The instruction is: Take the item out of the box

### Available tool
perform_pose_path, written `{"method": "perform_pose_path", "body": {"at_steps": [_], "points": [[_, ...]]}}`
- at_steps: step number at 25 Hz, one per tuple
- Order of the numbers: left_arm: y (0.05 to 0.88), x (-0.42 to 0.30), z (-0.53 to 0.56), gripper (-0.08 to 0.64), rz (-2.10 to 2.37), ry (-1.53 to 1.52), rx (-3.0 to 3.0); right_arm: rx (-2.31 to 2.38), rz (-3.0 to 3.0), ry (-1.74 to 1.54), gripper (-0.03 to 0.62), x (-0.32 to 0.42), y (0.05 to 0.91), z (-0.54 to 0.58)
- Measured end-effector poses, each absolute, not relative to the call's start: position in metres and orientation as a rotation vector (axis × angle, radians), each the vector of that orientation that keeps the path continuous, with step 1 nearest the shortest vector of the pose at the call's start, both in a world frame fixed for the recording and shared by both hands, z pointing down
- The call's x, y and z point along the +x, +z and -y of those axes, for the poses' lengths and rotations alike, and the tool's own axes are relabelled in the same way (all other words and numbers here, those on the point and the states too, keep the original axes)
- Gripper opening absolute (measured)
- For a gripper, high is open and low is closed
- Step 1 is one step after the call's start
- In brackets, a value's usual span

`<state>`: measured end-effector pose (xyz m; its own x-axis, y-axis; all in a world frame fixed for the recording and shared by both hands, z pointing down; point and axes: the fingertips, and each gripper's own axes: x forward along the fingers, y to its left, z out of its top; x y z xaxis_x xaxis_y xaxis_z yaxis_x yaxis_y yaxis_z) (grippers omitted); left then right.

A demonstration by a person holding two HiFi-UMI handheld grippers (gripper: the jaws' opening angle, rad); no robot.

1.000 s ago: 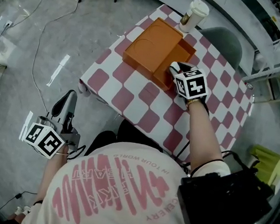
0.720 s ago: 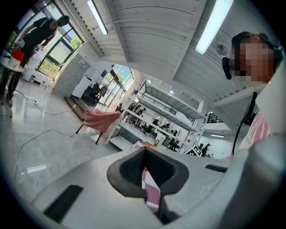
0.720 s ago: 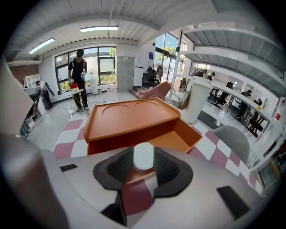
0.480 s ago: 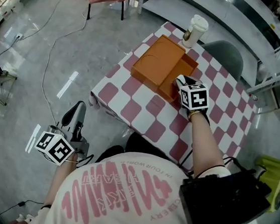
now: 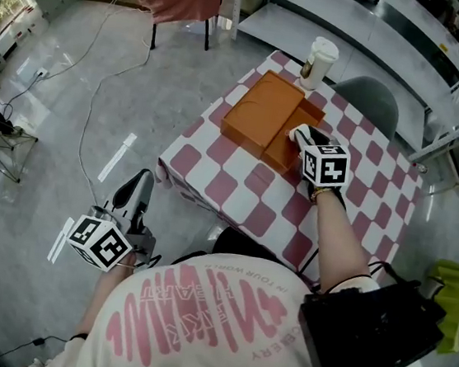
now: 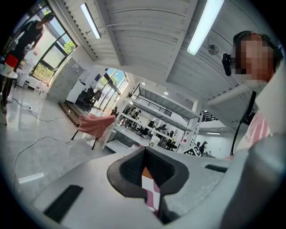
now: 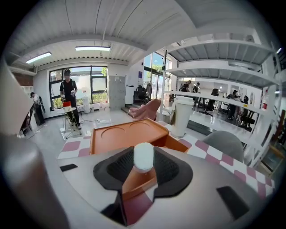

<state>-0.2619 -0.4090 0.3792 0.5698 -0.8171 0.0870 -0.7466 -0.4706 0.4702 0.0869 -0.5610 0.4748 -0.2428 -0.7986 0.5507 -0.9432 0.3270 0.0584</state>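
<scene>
An orange box (image 5: 264, 108) lies open on the checkered table (image 5: 229, 188), with its deeper half (image 5: 283, 150) towards me. My right gripper (image 5: 299, 135) hangs over that half, tilted downward. It is shut on a small white rounded item (image 7: 144, 156), which sits between the black pads (image 7: 167, 169) above the box (image 7: 123, 135). My left gripper (image 5: 135, 190) is off the table to the left, over the floor, pointing level. Its jaws (image 6: 149, 179) look closed with nothing in them.
A tall white paper cup (image 5: 319, 58) stands at the table's far edge, just behind the box, and shows again as the cup (image 7: 182, 115). A grey chair (image 5: 370, 103) is beyond the table. Cables (image 5: 101, 80) run over the floor. A person (image 7: 68, 91) stands far off.
My right gripper has risen a little above the box with the white item between its pads. The left gripper has also come up slightly beside the table.
</scene>
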Motion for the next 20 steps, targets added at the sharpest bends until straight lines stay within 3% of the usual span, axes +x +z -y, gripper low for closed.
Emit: {"method": "perform_pose_path", "body": {"at_steps": [20], "points": [[0.339,-0.230,0.381,0.006,1.153,-0.289,2.472,1.692,2.271,0.186,0.135,0.088,0.368,0.486]]}}
